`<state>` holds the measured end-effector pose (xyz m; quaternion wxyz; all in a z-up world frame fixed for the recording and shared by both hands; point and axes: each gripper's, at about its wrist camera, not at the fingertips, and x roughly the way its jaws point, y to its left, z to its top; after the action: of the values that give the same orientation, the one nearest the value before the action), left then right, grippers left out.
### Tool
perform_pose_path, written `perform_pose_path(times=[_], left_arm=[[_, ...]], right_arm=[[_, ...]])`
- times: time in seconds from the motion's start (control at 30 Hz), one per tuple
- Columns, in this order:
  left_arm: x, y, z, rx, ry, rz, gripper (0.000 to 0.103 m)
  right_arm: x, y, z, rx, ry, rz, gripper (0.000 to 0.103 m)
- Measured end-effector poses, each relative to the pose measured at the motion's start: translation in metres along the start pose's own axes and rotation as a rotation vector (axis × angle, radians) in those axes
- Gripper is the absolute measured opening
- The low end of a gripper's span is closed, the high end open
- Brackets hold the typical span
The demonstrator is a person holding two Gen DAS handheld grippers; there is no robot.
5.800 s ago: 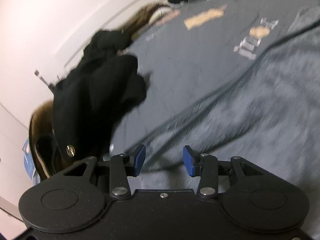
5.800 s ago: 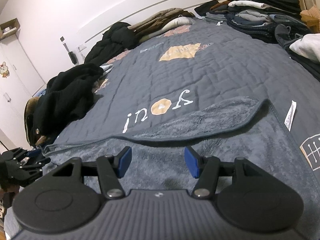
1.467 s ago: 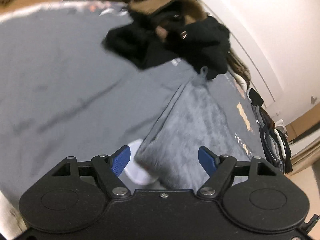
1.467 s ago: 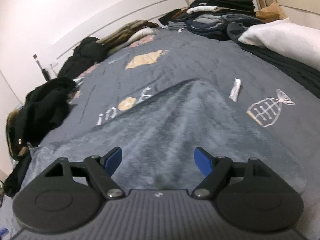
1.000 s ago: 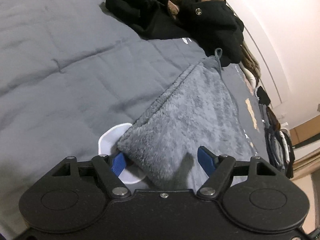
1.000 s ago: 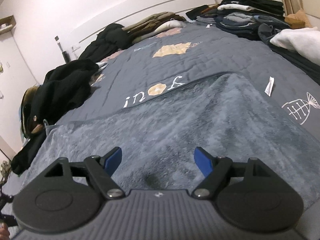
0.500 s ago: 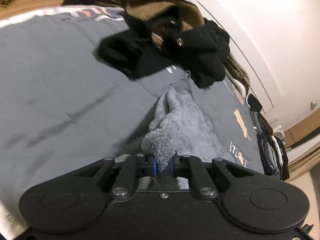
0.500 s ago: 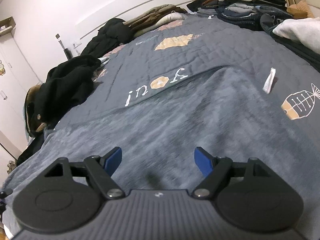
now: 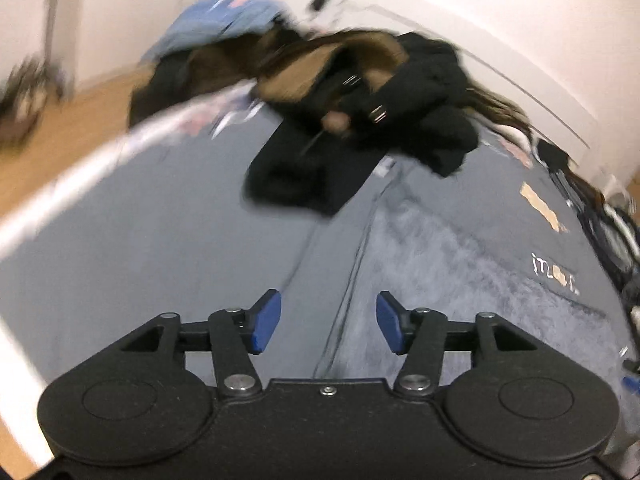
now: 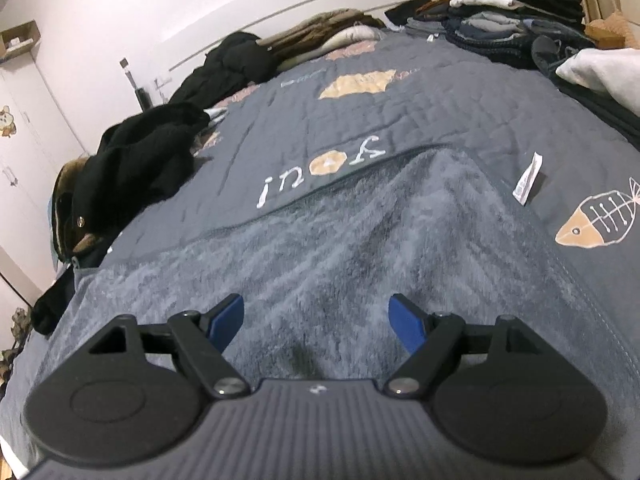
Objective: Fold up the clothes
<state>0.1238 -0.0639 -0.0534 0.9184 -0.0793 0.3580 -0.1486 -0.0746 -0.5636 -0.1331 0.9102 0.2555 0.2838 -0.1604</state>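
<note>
A grey fleecy garment (image 10: 360, 240) lies spread flat on the dark grey bedspread (image 10: 440, 92). It also shows in the left wrist view (image 9: 460, 264), with its left edge running between my left fingers. My left gripper (image 9: 327, 322) is open and empty, just above that edge. My right gripper (image 10: 318, 322) is open and empty, low over the near part of the garment. A white label (image 10: 528, 178) sticks out at the garment's right edge.
A heap of black and brown coats (image 9: 360, 112) lies at the bed's left side, also in the right wrist view (image 10: 132, 176). Folded clothes (image 10: 512, 12) are stacked at the far right. More coats (image 10: 280, 52) lie along the headboard. Wooden floor (image 9: 48, 140) shows left of the bed.
My left gripper was shut on the garment's bunched corner half a second ago; it has now opened and the garment lies flat. The right gripper stayed open over the garment.
</note>
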Motion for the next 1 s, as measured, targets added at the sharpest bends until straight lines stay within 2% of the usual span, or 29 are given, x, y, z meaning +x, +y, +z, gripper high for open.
perform_pose_path(times=[0.07, 0.23, 0.33, 0.43, 0.63, 0.8, 0.83, 0.87, 0.9, 1.0], left_arm=[[0.017, -0.024, 0.017, 0.146, -0.038, 0.019, 0.062], [0.083, -0.086, 0.041, 0.452, -0.079, 0.048, 0.062], [0.125, -0.102, 0.054, 0.476, -0.049, 0.023, 0.06], [0.156, -0.108, 0.065, 0.483, -0.004, -0.007, 0.051], [0.198, -0.107, 0.064, 0.499, 0.074, 0.005, 0.052], [0.223, -0.106, 0.061, 0.481, 0.101, 0.016, 0.05], [0.226, -0.105, 0.062, 0.477, 0.108, 0.009, 0.045], [0.229, -0.105, 0.062, 0.475, 0.113, 0.002, 0.025], [0.23, -0.106, 0.063, 0.479, 0.115, -0.004, 0.018], [0.23, -0.108, 0.07, 0.478, 0.101, -0.029, 0.008]], right_arm=[[-0.001, 0.001, 0.0, -0.012, -0.016, 0.01, 0.079], [-0.003, 0.004, 0.002, -0.045, -0.055, 0.041, 0.079], [0.003, 0.003, 0.002, -0.045, -0.047, 0.035, 0.079], [0.008, 0.002, 0.001, -0.042, -0.036, 0.027, 0.079], [0.014, 0.006, -0.001, -0.05, -0.027, 0.039, 0.079], [0.014, 0.01, -0.004, -0.064, -0.018, 0.046, 0.079], [0.014, 0.011, -0.004, -0.066, -0.017, 0.046, 0.079], [0.015, 0.011, -0.005, -0.068, -0.015, 0.047, 0.079], [0.015, 0.011, -0.005, -0.069, -0.013, 0.046, 0.079], [0.015, 0.011, -0.005, -0.065, -0.01, 0.042, 0.079]])
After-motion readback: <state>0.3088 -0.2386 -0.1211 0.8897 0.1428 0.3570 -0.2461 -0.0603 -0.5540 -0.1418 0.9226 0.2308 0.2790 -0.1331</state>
